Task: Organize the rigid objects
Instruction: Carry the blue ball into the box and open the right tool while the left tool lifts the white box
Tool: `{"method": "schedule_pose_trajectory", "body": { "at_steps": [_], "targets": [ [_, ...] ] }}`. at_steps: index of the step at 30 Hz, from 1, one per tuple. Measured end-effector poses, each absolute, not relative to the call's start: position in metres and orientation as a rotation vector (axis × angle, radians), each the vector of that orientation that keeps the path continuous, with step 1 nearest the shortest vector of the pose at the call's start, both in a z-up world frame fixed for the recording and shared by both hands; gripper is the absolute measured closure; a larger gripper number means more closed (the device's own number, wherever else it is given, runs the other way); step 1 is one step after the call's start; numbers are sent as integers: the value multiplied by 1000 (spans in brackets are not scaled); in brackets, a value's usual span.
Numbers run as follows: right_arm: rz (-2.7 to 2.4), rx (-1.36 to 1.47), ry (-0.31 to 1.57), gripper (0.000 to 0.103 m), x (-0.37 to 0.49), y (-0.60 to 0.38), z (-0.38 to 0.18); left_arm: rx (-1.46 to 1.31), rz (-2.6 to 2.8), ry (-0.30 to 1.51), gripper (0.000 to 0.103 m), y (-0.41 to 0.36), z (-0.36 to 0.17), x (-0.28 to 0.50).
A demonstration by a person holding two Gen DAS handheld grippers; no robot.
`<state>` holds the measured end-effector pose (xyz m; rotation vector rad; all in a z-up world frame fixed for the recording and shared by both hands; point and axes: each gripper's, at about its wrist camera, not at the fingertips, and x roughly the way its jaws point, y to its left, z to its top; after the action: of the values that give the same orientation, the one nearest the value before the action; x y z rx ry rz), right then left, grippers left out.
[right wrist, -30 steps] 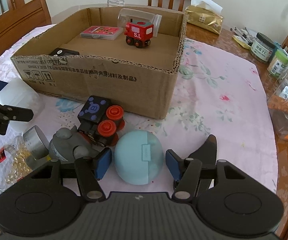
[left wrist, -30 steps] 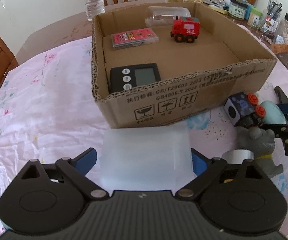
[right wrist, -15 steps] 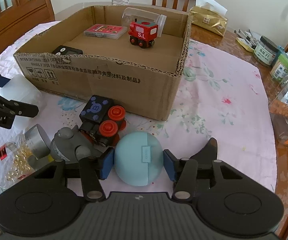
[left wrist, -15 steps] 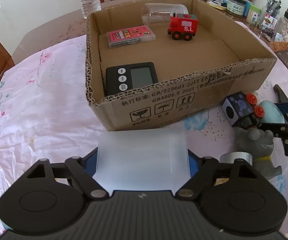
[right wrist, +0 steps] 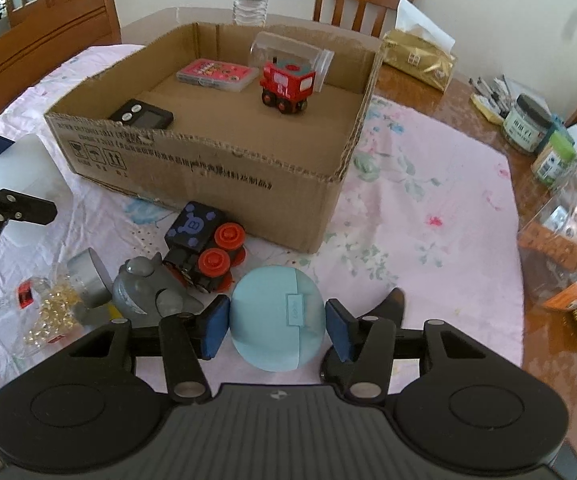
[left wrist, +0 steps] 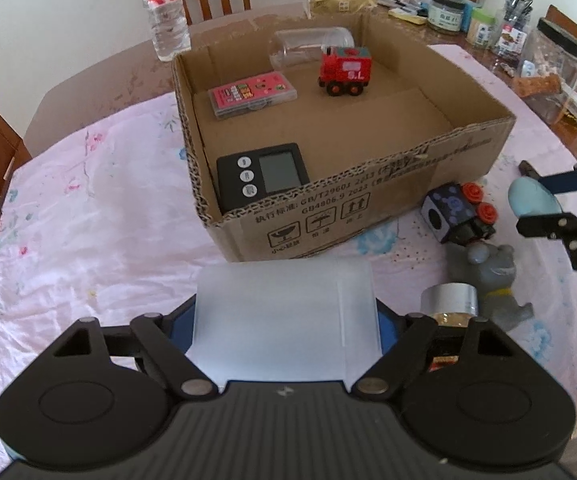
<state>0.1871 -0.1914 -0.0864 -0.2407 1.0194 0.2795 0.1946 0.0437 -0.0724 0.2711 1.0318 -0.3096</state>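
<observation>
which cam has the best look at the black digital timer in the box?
Left wrist. The black timer lies face up in the cardboard box's near corner, with three buttons and the screen in plain view. In the right wrist view the box's front wall hides part of the timer, seen at a shallow angle.

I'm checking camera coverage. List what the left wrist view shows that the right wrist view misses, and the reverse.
Left wrist only: the frosted white box seen whole between the left gripper, jaws closed on it.

Right wrist only: the blue round case seen whole between the right gripper, jaws against its sides, and the black clip behind it.

Both: the cardboard box, red toy train, black timer, grey shark toy.
</observation>
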Motion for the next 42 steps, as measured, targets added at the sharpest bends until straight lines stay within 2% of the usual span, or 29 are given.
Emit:
{"method": "schedule_pose_trajectory", "body": {
  "at_steps": [8, 15, 18, 26, 27, 28, 29, 31, 42],
  "targets": [
    [326, -260, 950, 46, 187, -191, -40, 255, -305, 1001, 21, 55, -50, 181],
    [399, -286, 832, 46, 221, -172, -3, 218, -254, 972, 21, 68, -37, 172],
    [423, -302, 823, 46, 242, -160, -6, 200, -220, 960, 21, 76, -33, 168],
    [438, -327, 944, 45, 281, -143, -51, 180, -134, 942, 21, 95, -23, 157],
    [434, -327, 952, 44, 282, -143, -53, 175, -124, 940, 21, 97, -22, 156],
    [422, -324, 948, 33, 282, -143, -54, 173, -119, 940, 21, 98, -22, 156],
    [409, -321, 942, 14, 281, -144, -53, 172, -114, 939, 21, 99, -21, 156],
    [402, -302, 914, 1, 278, -145, -47, 172, -109, 939, 21, 100, -19, 157],
    [339, -231, 881, 0, 247, -151, -17, 193, -176, 897, 21, 80, -4, 183]
  ]
}}
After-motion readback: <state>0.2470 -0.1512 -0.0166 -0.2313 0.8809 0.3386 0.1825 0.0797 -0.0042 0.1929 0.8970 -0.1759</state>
